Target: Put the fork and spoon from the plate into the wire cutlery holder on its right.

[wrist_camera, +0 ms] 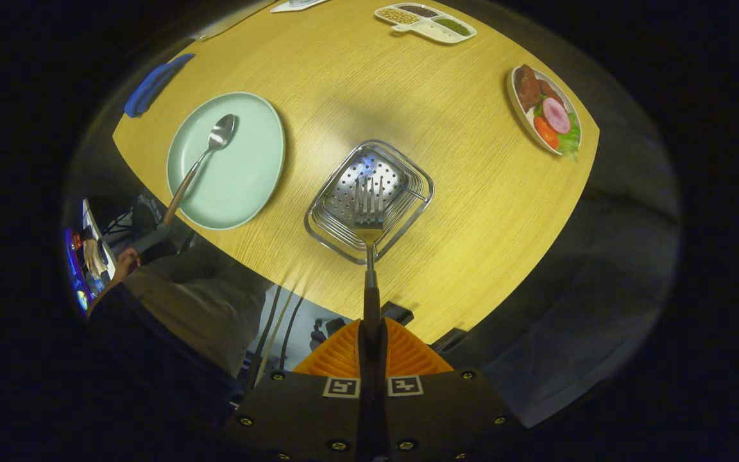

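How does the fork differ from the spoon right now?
The fork is clamped by its handle between the tool fingers, tines over the wire cutlery holder; the spoon lies untouched on the green plate. The fork points straight ahead of the fingers, the spoon lies slanted. Both are shiny metal.

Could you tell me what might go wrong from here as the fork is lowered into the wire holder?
1. The hand-held gripper is shut on the thin handle of the silver metal fork, which reaches far ahead; it may pivot or slip.
2. Its tines hang near the front rim of the square wire cutlery holder; they could catch the rim or nudge it.
3. The silver metal spoon overhangs the pale green oval plate and the table edge, so it might tip.
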`<state>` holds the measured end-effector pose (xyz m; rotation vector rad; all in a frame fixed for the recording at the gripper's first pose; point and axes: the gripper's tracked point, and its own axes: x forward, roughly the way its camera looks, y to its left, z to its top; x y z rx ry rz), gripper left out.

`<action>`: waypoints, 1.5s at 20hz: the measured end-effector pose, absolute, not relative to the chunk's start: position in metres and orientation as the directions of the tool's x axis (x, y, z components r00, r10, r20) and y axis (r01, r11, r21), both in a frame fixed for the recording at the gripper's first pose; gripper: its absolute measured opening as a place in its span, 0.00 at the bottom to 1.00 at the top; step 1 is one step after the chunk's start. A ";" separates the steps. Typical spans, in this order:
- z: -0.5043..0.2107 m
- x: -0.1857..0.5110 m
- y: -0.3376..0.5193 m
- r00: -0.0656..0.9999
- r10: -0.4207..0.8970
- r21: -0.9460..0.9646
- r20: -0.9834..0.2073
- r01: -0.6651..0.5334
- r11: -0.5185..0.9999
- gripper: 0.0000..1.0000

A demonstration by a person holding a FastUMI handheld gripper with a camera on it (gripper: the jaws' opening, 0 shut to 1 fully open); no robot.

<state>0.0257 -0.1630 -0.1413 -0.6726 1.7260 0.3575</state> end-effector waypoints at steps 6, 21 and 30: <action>-0.157 0.039 -0.155 -0.212 -0.322 -0.127 -0.922 -0.620 0.774 0.01; -0.140 0.053 -0.140 -0.177 -0.141 -0.049 -0.974 -0.445 0.894 0.24; -0.100 0.025 -0.092 -0.048 0.126 0.134 -0.991 -0.309 0.941 0.24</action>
